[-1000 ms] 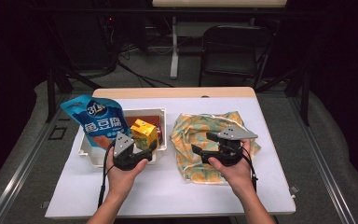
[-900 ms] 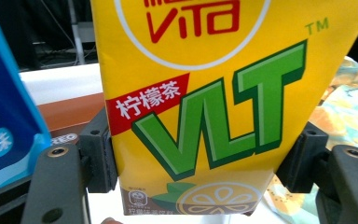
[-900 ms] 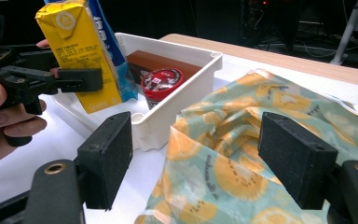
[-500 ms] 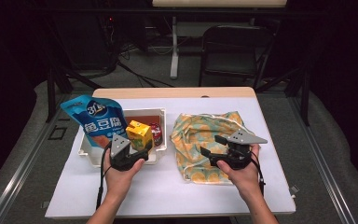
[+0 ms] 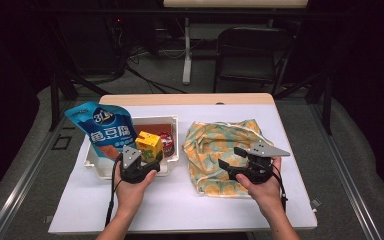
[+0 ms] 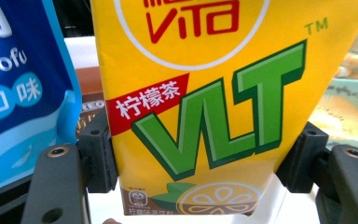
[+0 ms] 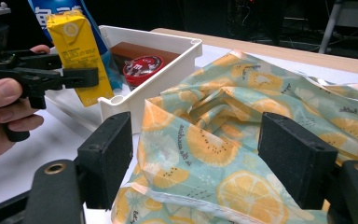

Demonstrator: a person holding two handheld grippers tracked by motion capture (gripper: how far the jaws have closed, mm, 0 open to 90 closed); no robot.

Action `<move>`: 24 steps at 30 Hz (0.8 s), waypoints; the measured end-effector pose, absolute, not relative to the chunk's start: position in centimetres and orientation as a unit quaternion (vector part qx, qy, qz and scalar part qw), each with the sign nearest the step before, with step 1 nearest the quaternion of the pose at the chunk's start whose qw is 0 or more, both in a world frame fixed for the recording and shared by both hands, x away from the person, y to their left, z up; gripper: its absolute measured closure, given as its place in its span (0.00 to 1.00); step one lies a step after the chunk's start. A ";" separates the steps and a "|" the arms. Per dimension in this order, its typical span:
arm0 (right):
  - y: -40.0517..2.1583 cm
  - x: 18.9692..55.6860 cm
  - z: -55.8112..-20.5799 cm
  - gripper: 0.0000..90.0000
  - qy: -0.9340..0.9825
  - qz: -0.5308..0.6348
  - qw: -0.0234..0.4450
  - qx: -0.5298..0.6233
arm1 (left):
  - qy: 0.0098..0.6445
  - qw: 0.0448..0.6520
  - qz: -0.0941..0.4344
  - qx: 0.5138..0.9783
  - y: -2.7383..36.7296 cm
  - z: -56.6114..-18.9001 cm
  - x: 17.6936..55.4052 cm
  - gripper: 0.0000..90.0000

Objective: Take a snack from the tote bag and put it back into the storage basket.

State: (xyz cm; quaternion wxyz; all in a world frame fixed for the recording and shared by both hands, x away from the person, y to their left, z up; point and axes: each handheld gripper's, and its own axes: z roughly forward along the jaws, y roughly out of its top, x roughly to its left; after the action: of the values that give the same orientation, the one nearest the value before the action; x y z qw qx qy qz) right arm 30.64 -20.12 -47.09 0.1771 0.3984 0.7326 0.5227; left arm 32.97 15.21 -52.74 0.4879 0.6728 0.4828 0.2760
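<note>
My left gripper [image 5: 149, 156] is shut on a yellow lemon tea carton [image 5: 149, 144], held upright and slightly tilted over the near edge of the white bin [image 5: 155, 119]. In the left gripper view both pads press the carton [image 6: 205, 93] on its sides. The right gripper view shows that carton [image 7: 77, 56] above the bin's rim [image 7: 168, 74]. My right gripper [image 5: 230, 157] stands open over the near part of a fruit-print cloth bag [image 5: 220, 142]. The bag's folds [image 7: 223, 121] lie between and beyond the right gripper's [image 7: 196, 161] pads, with no pad pressing on them.
A blue snack pouch [image 5: 105, 132] leans up in the bin's left half. A red round pack [image 7: 142, 67] and a brown box [image 7: 135, 49] lie inside it. The white table top [image 5: 180, 200] is bare toward me. A dark chair [image 5: 252, 50] stands behind the table.
The left gripper has drifted slightly left with the carton. The right gripper has shifted a little to the right over the bag.
</note>
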 end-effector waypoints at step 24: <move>-20.2 30.7 -47.6 0.29 0.736 0.516 0.178 0.401 | 0.538 0.443 0.285 0.658 13.9 -55.9 33.9 0.33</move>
State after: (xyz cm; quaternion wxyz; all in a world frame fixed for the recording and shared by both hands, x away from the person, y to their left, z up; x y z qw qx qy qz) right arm 30.74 -20.24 -47.63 0.1784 0.4005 0.7358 0.5161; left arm 33.90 13.92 -55.93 0.4434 0.6577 0.5379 0.2854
